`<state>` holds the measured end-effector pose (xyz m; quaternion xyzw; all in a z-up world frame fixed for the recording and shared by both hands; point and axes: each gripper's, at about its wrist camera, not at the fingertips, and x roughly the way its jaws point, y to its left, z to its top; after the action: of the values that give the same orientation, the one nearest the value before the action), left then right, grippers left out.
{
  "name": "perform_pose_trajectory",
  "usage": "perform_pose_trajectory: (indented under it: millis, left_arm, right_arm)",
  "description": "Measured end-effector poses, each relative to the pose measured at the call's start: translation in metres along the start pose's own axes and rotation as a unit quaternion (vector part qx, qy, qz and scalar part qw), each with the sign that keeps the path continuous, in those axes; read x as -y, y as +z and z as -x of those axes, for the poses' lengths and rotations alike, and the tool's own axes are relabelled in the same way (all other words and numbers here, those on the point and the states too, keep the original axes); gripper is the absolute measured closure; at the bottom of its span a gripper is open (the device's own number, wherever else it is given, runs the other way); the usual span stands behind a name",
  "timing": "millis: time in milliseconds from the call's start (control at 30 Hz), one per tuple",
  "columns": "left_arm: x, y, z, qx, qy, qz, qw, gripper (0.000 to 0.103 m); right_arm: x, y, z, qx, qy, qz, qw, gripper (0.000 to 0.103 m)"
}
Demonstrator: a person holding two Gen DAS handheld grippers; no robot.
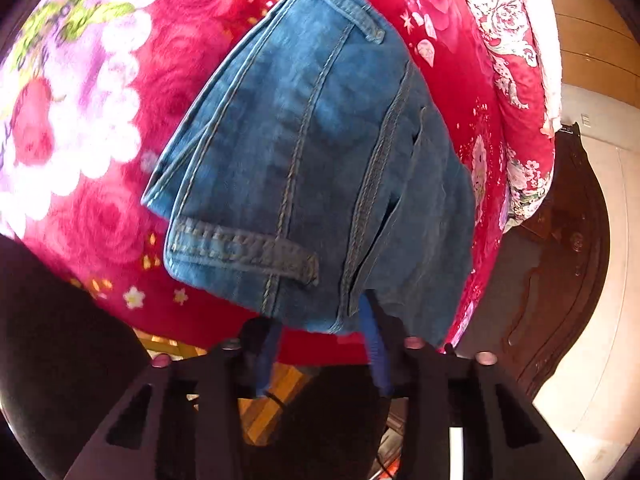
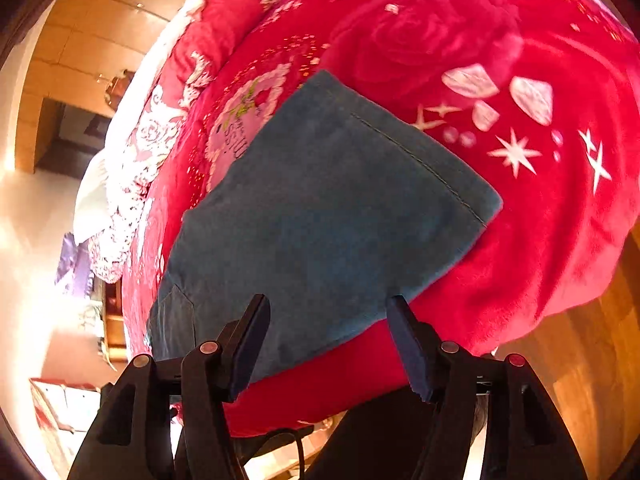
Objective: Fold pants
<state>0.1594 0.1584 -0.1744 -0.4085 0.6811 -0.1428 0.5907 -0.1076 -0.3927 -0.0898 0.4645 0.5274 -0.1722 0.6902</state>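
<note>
Denim pants, folded into a thick wedge with raised seams and a belt loop, lie on plush red rose-printed bedding. Left claw at lower centre pinches the denim's bottom edge. Right claw stands released above smooth blue cloth.

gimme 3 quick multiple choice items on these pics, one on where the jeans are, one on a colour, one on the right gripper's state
1. The jeans lie on:
A. a blanket
B. a bare floor
C. a chair

2. The blanket is mainly:
A. green
B. red
C. grey

3. The right gripper is:
A. shut on the jeans
B. open, holding nothing
C. shut on a cable

Answers:
1 A, denim rests on the flowered blanket.
2 B, red roses cover it.
3 B, its fingers stand apart with nothing pinched.
</note>
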Motion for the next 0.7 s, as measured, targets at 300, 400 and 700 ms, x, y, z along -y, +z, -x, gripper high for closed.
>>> perform_pose_trajectory:
  millis: [300, 400, 700]
  left_arm:
    - [0.072, -0.009, 0.045, 0.131, 0.085, -0.172, 0.9727, 0.089]
    - [0.039, -0.02, 0.011, 0.104, 0.172, -0.179, 0.9631, 0.089]
    - [-0.009, -0.02, 0.012, 0.044, 0.037, -0.052, 0.997, 0.045]
  right_arm:
    - [0.02, 0.01, -0.015, 0.048, 0.036, -0.053, 0.997, 0.062]
    - [0.03, 0.004, -0.019, 0.036, 0.04, -0.068, 0.996, 0.062]
    - [0.044, -0.003, -0.002, 0.061, 0.045, -0.085, 0.994, 0.04]
